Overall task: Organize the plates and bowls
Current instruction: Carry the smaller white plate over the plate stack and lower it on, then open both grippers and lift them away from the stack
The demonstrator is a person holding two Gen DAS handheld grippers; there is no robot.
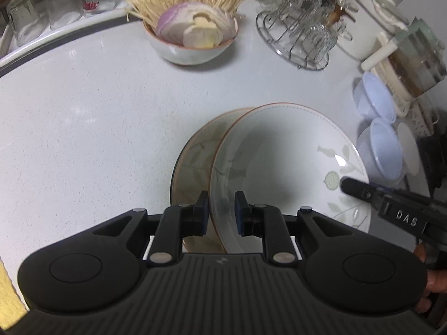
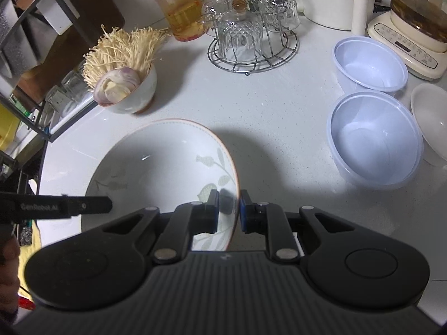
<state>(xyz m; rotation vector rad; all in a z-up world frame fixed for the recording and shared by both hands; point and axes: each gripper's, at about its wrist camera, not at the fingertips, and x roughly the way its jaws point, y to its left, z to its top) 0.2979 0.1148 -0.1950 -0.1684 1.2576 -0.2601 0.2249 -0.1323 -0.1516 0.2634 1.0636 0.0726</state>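
Two hand-held tools are lifting a wide white ceramic bowl with a leaf print and a thin orange rim point(image 2: 156, 167) above the pale speckled worktop point(image 1: 83, 128). The left tool point(image 1: 221, 212) is pinching the bowl's near-left wall, one pad inside and one outside. The right tool point(image 2: 228, 210) is clamping the opposite rim the same way. Each tool is reaching in level from its own side, and the bowl is tilting between them.

The sorting appears to be in its early stage. Two translucent pale-blue plastic bowls point(image 2: 374, 139) are sitting side by side, unstacked, near a small white dish point(image 2: 430, 128) at the right edge. A ceramic bowl holding a cut red onion and enoki mushrooms point(image 2: 131, 89) is standing apart at the back. In the left view a second rim seems to be showing behind the held bowl, possibly another bowl beneath; the distortion is leaving that unclear.
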